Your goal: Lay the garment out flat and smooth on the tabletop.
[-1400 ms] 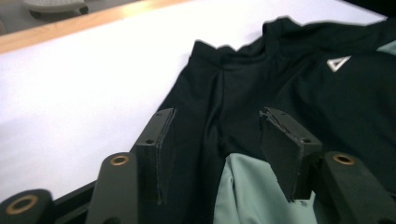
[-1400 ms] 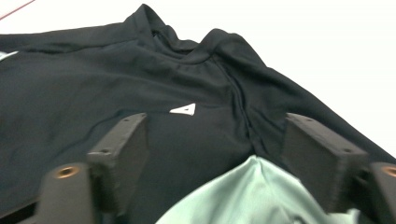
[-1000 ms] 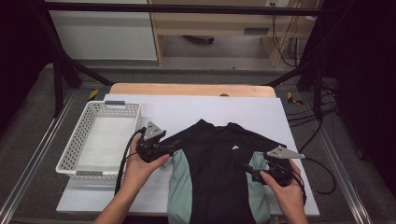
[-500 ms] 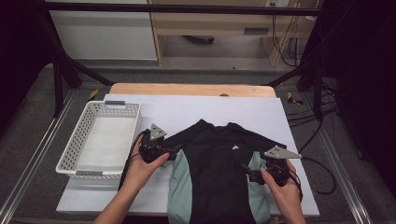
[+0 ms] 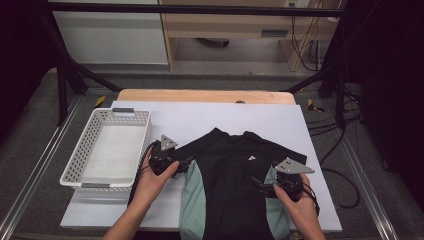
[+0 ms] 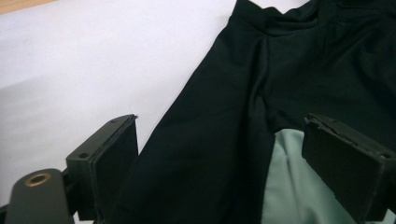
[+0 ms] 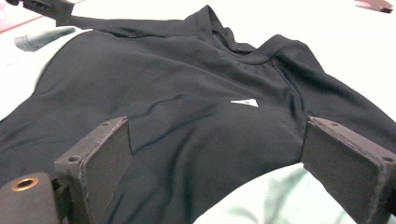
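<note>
Now, with the left tool (image 5: 186, 162) just opened wide over the shirt (image 5: 230, 185) sleeve and the right tool (image 5: 260, 183) wide too, pinch only cloth edges, not the bench (image 5: 200, 120).

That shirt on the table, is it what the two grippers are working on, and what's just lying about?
In the job: shirt; left gripper, open at its sleeve; right gripper, open at its other side.
Lying about: basket; white board; wooden board.

- black shirt (image 5: 227, 175) with pale green side panels (image 5: 191, 200); small white triangle logo (image 5: 252, 158) on chest
- lies flat on the white table, collar away from the person; sleeves spread outward
</note>
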Tool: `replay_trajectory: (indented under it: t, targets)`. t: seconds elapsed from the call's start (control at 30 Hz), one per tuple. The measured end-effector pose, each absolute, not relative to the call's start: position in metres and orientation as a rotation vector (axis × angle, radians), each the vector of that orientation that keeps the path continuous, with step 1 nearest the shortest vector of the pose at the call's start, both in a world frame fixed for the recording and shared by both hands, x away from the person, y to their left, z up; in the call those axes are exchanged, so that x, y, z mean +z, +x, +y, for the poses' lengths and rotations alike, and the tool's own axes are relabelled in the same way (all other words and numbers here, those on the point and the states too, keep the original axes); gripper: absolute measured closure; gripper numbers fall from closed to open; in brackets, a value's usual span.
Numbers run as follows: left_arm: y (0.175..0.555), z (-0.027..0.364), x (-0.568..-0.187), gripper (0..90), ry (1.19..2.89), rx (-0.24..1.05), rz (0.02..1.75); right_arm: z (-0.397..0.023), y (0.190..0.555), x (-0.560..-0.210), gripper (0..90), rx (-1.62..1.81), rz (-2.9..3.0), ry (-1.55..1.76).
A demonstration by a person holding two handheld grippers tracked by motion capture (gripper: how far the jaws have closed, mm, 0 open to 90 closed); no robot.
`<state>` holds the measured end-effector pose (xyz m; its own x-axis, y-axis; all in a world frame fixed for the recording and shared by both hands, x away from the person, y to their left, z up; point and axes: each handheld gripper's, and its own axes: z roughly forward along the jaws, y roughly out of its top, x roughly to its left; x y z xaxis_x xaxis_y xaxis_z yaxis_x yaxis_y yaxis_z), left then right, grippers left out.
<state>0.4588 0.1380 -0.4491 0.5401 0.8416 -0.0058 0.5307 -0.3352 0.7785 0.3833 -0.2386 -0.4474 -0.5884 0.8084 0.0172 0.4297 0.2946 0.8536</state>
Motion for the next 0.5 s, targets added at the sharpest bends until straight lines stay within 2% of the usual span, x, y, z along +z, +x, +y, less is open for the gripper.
replay_trajectory:
  t: [0.5]
  targets:
    - [0.4631, 0.1431, -0.4563, 10.1, 2.026, 0.508, 1.15, -0.2342, 0.3836, -0.4487, 9.5, 1.201, 2.199, 1.101]
